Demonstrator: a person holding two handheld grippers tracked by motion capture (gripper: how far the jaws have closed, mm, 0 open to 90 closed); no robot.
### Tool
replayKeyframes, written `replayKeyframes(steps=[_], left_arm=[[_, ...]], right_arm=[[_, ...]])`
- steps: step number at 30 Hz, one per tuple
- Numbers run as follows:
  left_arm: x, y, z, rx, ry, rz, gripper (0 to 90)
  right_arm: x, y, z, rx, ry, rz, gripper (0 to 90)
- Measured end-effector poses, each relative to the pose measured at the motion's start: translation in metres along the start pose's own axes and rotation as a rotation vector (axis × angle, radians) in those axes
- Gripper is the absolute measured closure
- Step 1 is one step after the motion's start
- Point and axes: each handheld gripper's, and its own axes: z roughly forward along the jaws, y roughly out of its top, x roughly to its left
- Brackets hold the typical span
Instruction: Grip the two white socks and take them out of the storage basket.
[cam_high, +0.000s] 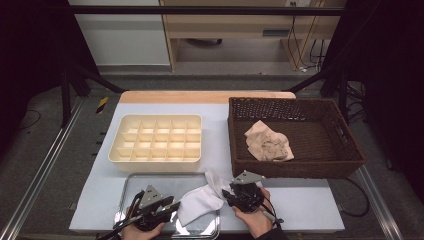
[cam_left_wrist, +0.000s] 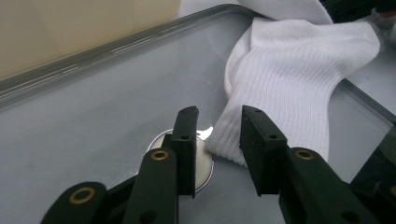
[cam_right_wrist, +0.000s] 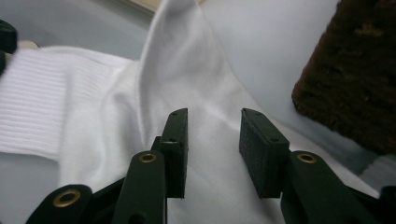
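Straddling the white sock (cam_left_wrist: 285, 79), both the left hand-held gripper (cam_left_wrist: 218, 122) and right hand-held gripper (cam_right_wrist: 214, 122) stand half open, unclamped.

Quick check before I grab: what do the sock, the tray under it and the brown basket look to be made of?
Sock: white ribbed knit, soft and matte, probably cotton; the ribs show near the cuff. Tray: looks like metal, smooth, with a shiny raised rim. Basket: dark brown woven wicker or rattan, with a coarse weave.

The high view is looking forward and down over the desk (cam_high: 300, 210) from above. Each tongs camera is sitting close behind its own jaws, facing the white sock (cam_high: 200, 200) (cam_left_wrist: 289, 84) (cam_right_wrist: 187, 93), which all three views are sharing.
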Motion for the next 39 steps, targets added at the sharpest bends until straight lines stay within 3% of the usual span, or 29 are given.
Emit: replayKeyframes(steps=[3,10,13,17,20,27,30,34,39], left_arm=[[-0.001,0.000,0.001,0.002,-0.006,0.003,72.4],[-0.003,-0.001,0.003,0.009,0.003,0.019,85.5],[-0.002,-0.001,0.003,0.012,-0.005,0.017,89.1],[0.001,0.000,0.001,0.009,0.008,0.021,89.5],[0.003,0.001,-0.002,0.000,0.015,0.020,89.5],[0.003,0.000,-0.004,-0.029,0.015,0.025,87.7],[0.003,0.000,-0.003,-0.042,-0.029,0.017,78.8],[0.003,-0.001,0.001,-0.033,-0.035,0.009,67.4],[0.000,-0.002,0.005,-0.025,-0.040,0.003,67.4]], right_arm=[[-0.001,-0.004,0.006,0.034,-0.012,0.001,65.8],[0.000,-0.005,0.005,0.035,-0.050,-0.024,81.2],[-0.002,-0.005,0.004,0.042,-0.030,-0.013,89.1],[-0.005,-0.004,0.001,0.060,-0.020,0.001,90.0],[-0.009,-0.005,-0.002,0.066,-0.020,0.002,90.0],[-0.027,-0.012,-0.016,0.077,-0.085,0.013,89.4],[-0.030,-0.013,-0.019,0.060,-0.084,0.024,86.5],[-0.027,-0.010,-0.024,0.015,-0.085,0.017,81.5],[-0.021,-0.006,-0.027,-0.042,-0.051,0.009,79.9]])
